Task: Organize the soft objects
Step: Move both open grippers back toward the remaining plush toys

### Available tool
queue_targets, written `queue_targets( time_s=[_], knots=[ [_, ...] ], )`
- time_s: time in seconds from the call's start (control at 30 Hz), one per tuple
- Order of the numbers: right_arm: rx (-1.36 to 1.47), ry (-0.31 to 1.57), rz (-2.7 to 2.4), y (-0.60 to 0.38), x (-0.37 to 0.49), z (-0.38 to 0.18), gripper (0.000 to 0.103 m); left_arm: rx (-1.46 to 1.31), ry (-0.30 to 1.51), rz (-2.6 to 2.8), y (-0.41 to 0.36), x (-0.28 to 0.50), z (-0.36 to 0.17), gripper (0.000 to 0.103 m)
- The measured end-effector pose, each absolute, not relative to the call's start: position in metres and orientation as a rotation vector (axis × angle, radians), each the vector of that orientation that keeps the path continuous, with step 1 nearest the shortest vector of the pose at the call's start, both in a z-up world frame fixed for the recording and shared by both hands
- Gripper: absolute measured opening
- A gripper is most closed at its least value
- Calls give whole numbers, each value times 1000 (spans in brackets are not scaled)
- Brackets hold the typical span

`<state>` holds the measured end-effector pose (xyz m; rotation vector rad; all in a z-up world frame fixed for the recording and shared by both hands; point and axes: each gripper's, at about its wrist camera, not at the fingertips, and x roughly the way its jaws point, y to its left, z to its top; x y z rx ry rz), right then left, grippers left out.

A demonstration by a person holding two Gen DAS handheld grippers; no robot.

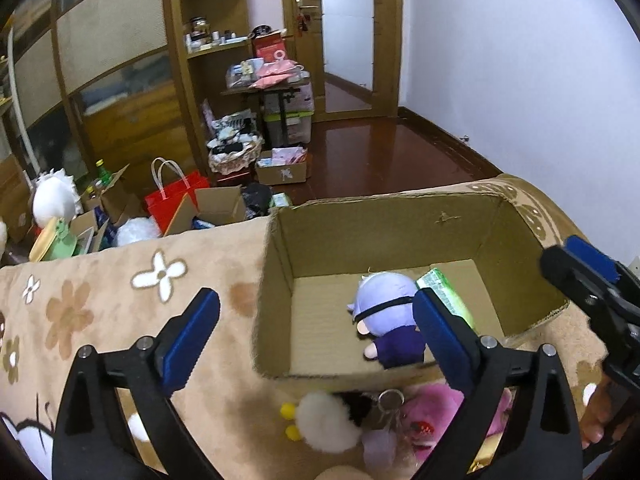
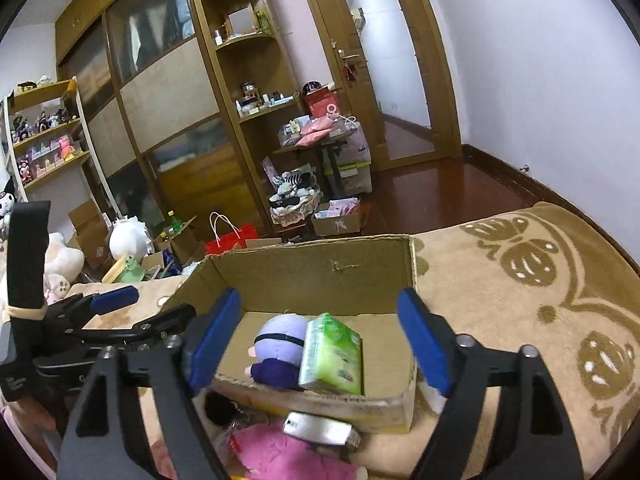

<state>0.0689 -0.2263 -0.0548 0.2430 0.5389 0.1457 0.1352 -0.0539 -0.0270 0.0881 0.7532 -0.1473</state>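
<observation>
On the flower-patterned plush blanket [image 1: 100, 300]: open corrugated cardboard box [image 1: 400, 216], likely set as the collection bin, already holding a purple-hooded plush doll [image 2: 276, 350] lying against a glossy green tissue pack [image 2: 332, 354] toward its near right side. Both claws spread wide and empty, left gripper [image 1: 316, 340] over the box's near left edge, right gripper [image 2: 320, 344] framing the two boxed items. Still outside, just near of the box wall: fluffy white pom-pom keychain [image 1: 328, 420] and pink plush [image 2: 276, 452], apparently next.
</observation>
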Motion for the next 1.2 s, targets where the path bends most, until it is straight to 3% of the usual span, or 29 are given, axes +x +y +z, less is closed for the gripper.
queue_targets(
  time_s=[0.17, 0.67, 1.2],
  knots=[
    [215, 534, 131, -225, 52, -44, 102, 73, 756, -124, -44, 115, -18, 97],
    [190, 555, 127, -218, -12, -27, 103, 69, 791, -103, -26, 39, 5, 98],
    [159, 587, 119, -209, -39, -37, 103, 22, 928, -110, -13, 29, -22, 98]
  ],
)
